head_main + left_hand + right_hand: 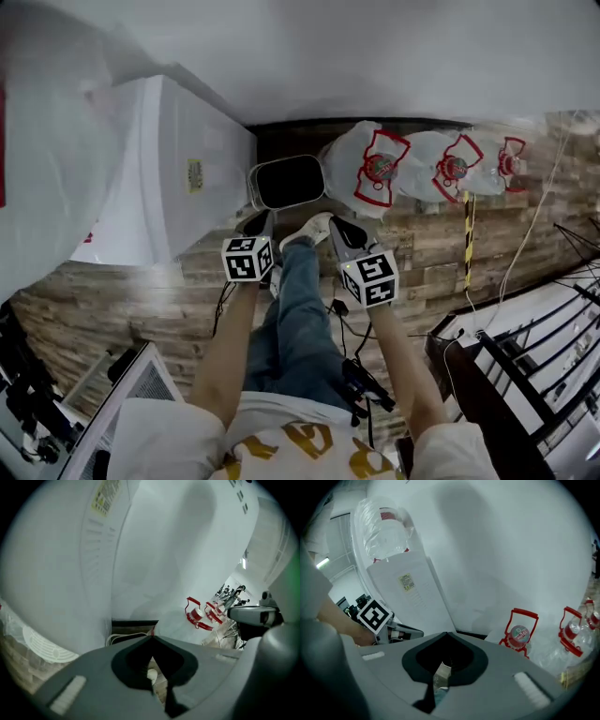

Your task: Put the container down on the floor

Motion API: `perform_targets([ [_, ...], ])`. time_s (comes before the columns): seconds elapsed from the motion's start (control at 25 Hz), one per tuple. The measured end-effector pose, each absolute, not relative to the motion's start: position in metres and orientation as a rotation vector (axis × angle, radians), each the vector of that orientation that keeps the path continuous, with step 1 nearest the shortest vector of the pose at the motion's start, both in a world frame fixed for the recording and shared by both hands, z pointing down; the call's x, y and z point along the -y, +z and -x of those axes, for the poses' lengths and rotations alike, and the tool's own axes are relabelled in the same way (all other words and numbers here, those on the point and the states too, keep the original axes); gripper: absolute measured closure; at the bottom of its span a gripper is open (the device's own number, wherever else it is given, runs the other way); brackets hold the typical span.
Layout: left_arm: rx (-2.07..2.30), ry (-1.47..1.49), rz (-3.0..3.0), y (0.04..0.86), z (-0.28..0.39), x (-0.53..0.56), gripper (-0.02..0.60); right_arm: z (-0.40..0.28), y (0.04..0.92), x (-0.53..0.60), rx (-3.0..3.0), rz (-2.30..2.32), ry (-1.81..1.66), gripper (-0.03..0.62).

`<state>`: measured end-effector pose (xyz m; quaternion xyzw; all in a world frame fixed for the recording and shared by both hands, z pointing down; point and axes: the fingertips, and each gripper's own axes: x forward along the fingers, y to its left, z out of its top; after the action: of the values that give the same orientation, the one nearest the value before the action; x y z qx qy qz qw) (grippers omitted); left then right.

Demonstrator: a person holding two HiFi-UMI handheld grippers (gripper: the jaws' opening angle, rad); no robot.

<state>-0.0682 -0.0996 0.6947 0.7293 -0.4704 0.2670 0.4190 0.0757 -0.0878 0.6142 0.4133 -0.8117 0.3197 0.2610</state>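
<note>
Container (pixel 286 183): dark inside, white rim, on the plank floor (pixel 450 267) by the wall, just ahead of the left gripper (pixel 260 223), free of both tongs. Left jaws together, empty. Right gripper (pixel 342 228) jaws together, empty. Shoe (pixel 307 230) between them. Red-handled water jugs (pixel 380 169) ahead-right of the right gripper; white appliance (pixel 178 169) left of the left one.

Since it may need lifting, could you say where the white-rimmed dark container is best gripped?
The white-rimmed dark container probably opens upward, so pinch its near rim from above; the white plastic dispenser and bagged water bottle crowd its sides.
</note>
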Motion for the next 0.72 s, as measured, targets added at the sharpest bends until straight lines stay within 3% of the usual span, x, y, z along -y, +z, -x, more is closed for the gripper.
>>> perform_targets([
  [0.72,1.144,0.309,-2.165,0.473,0.089,0.056,0.58,-0.049,0.454,0.049,2.289,-1.248,0.653,0.566],
])
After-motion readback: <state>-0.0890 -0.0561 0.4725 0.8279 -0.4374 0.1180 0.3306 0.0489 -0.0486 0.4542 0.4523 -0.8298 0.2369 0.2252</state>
